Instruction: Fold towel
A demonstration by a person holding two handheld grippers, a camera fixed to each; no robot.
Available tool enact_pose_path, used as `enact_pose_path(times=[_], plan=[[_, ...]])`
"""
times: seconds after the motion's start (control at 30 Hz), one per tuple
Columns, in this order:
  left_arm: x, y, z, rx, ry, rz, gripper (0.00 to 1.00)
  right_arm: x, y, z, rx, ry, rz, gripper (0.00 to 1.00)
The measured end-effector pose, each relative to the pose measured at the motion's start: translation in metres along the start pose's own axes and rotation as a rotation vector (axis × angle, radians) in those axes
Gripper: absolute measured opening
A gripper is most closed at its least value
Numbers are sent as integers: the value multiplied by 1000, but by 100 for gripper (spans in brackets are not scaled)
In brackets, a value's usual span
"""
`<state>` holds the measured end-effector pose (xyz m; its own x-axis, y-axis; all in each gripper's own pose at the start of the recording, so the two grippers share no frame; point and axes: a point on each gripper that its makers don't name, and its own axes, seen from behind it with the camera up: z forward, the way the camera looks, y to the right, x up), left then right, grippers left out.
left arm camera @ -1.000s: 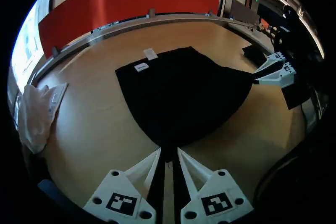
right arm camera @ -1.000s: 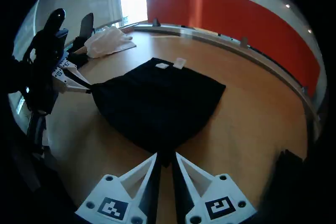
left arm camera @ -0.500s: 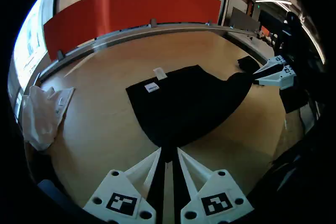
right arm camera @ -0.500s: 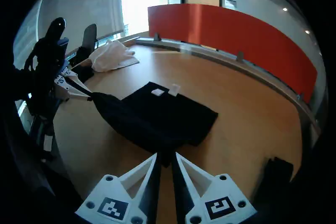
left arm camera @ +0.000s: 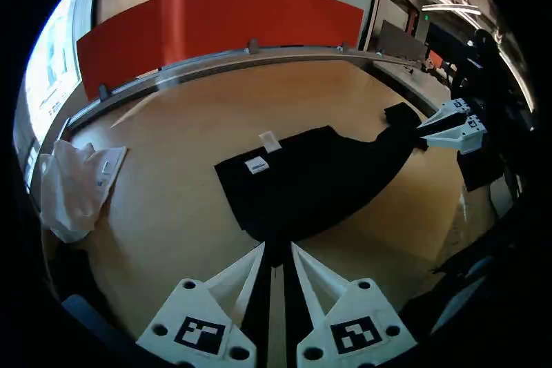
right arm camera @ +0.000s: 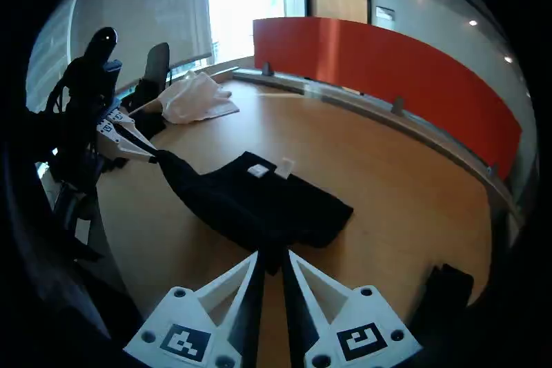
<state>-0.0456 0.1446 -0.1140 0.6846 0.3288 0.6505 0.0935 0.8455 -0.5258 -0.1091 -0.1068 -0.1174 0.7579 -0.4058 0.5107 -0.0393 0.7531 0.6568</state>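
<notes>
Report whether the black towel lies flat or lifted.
Partly lifted: the left gripper and right gripper each pinch a corner of the black towel; its tagged far edge rests on the table.

A curved wooden table [left arm camera: 172, 181] runs below a long red panel [left arm camera: 221, 19]. A crumpled white cloth [left arm camera: 69, 188] lies at its edge, near a dark chair [right arm camera: 155, 68].

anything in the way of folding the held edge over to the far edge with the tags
Nothing visible is. The left gripper and right gripper each pinch a near corner of the towel, and its surface up to the white tags is bare. The white cloth lies well aside.
</notes>
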Motion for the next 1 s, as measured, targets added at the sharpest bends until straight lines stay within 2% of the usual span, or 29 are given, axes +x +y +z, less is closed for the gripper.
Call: enact_pose_path(times=[0.5, 0.8, 1.0], plan=[[6, 6, -21, -11, 11, -32, 11, 9, -8, -17, 9, 20, -2, 17], [8, 8, -18, -13, 8, -27, 11, 10, -4, -16, 1, 13, -10, 17], [15, 5, -9, -12, 14, -30, 11, 14, 7, -9, -15, 6, -11, 17]])
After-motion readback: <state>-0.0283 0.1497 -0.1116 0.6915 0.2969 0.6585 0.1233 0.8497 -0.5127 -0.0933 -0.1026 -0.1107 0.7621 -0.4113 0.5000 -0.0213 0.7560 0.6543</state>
